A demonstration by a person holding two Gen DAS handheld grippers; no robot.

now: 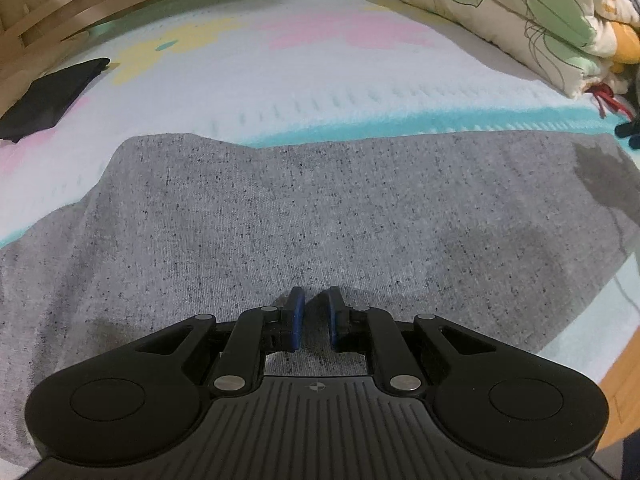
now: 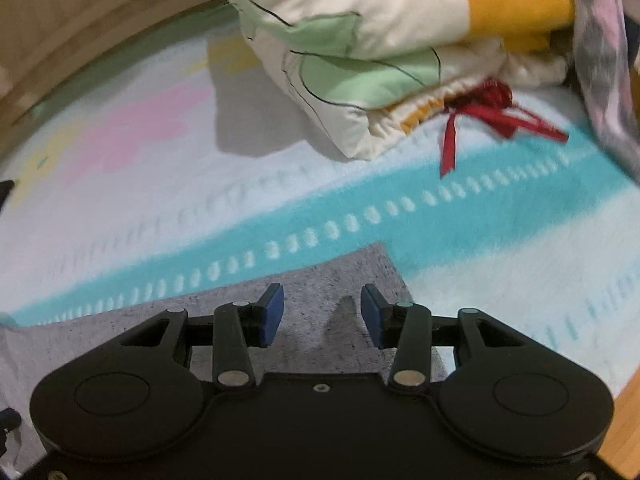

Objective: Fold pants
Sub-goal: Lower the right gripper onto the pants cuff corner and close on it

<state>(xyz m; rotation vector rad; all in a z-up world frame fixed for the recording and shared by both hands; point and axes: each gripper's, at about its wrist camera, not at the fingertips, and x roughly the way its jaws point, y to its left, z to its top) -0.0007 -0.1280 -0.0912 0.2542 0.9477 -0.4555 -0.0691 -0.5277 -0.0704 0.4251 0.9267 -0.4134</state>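
The grey speckled pants [image 1: 320,208] lie spread across the bed and fill the middle of the left wrist view. My left gripper [image 1: 312,300] hovers low over their near part with its blue pads [image 1: 297,312] drawn to a narrow slit, and I see no fold pinched between them. In the right wrist view one corner of the pants [image 2: 360,268] reaches onto the teal stripe. My right gripper [image 2: 322,304] stands over that corner with its jaws wide apart and nothing between the pads. This view is motion-blurred.
The bed cover [image 1: 304,64] is white with pink, yellow and teal patches. A folded quilt [image 2: 352,52] with a red ribbon [image 2: 480,112] lies at the back right. A dark folded garment [image 1: 48,96] sits at the far left, and a wooden bed frame [image 1: 56,4] curves behind.
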